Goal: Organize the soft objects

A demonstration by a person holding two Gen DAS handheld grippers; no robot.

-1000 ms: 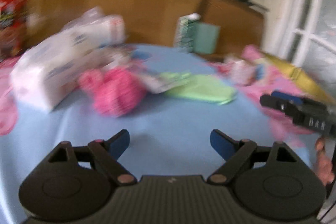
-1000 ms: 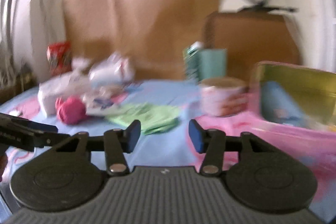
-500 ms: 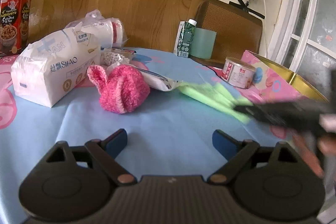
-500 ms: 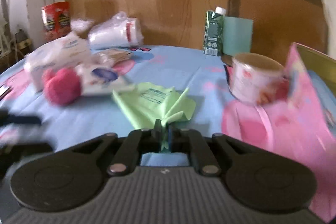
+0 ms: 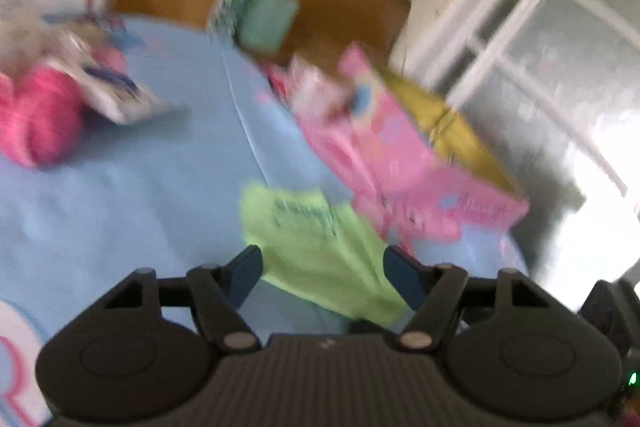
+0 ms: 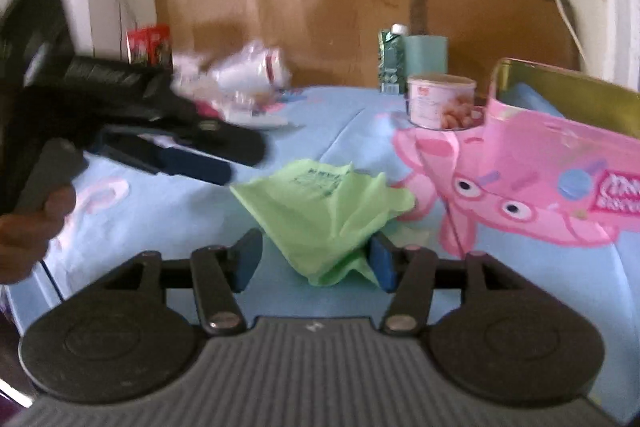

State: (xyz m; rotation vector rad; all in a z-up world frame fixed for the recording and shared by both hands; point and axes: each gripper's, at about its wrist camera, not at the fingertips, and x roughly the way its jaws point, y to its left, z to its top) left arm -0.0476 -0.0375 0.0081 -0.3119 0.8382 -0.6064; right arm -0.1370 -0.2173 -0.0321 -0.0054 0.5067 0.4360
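The right gripper [image 6: 314, 261] stands wide open around the crumpled light-green cloth [image 6: 326, 217] on the blue tablecloth [image 6: 168, 219]; the left gripper [image 5: 322, 277], jaws also spread, holds nothing above that cloth; beyond lie a pink cartoon-printed box [image 6: 560, 167] and a fuzzy pink knitted ball [image 5: 36, 115].
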